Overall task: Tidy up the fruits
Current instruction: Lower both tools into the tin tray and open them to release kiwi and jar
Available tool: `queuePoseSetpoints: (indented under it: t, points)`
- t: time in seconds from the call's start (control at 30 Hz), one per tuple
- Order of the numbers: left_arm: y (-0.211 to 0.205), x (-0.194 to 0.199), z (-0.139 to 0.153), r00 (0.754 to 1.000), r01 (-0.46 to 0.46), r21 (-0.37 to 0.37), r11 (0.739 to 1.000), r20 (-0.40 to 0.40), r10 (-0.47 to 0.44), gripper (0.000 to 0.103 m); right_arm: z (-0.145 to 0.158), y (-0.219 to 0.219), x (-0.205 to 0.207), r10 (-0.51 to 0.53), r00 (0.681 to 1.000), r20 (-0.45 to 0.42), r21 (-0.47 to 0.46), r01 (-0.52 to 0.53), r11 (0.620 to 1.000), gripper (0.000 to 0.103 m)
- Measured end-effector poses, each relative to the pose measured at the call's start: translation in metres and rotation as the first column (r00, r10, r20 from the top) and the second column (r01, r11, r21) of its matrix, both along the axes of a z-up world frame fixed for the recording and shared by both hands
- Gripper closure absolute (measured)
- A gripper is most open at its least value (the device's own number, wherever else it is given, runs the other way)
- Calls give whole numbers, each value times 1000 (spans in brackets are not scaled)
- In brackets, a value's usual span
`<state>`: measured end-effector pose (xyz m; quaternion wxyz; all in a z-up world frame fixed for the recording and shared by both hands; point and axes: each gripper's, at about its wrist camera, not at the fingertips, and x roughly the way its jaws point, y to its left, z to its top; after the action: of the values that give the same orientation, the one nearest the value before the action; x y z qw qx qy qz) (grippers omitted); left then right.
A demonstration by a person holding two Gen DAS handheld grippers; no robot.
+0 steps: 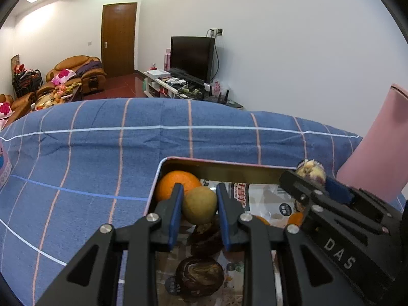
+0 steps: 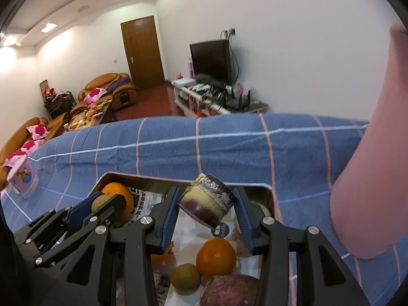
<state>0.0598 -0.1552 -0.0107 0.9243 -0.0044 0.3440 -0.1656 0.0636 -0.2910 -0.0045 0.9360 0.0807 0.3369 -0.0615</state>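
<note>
Nearest the viewer, an open metal tin (image 1: 178, 162) rests on a blue checked cloth (image 1: 102, 153) covering the table. The left tool (image 1: 199, 205) is clamped on a small yellow-green round fruit (image 1: 199, 205), held just above the tin's left end beside an orange (image 1: 178, 182); two dark brown wrinkled pieces (image 1: 200, 276) lie in the tin below. The right tool (image 2: 207, 205) grips a cut purple fruit shell (image 2: 207, 205) with pale inner flesh, tilted, over the tin's right half. Beneath it lie a second orange (image 2: 216, 256), another yellow-green fruit (image 2: 185, 278) and a mottled purple fruit (image 2: 230, 290), resting on printed packets (image 2: 190, 229). A pink upright object (image 2: 369, 178) stands at the right of the table, and a small pink carton (image 2: 23, 178) near its left edge. Beyond the table: a television (image 1: 191, 57) on a low white stand, brown sofas (image 1: 76, 72) with pink cushions, and a wooden door (image 1: 118, 39)
</note>
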Motion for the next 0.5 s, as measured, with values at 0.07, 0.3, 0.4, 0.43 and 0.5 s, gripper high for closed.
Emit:
queuePoseSetpoints:
  t: [0.07,0.3,0.4,0.43,0.5]
  points:
    - [0,0,0,1000,-1,0,1000,0,1,76,-2,-3,2,7,1000,-14,29,-7,1000,58]
    - [-2,-1,0,1000,4,2,1000,0,-4,76,-5,-7,2,26,999,-25,81,-24,996,58]
    - [-5,-3,0,1000,23,10,1000,1,-23,76,-8,-16,4,53,998,-20,184,-48,982,58]
    - [-6,-4,1,1000,28,15,1000,6,-28,76,-8,-18,4,58,998,-15,209,-53,976,53]
    - [-7,-6,1,999,30,22,999,13,-30,76,-8,-19,3,71,997,2,245,-69,967,50]
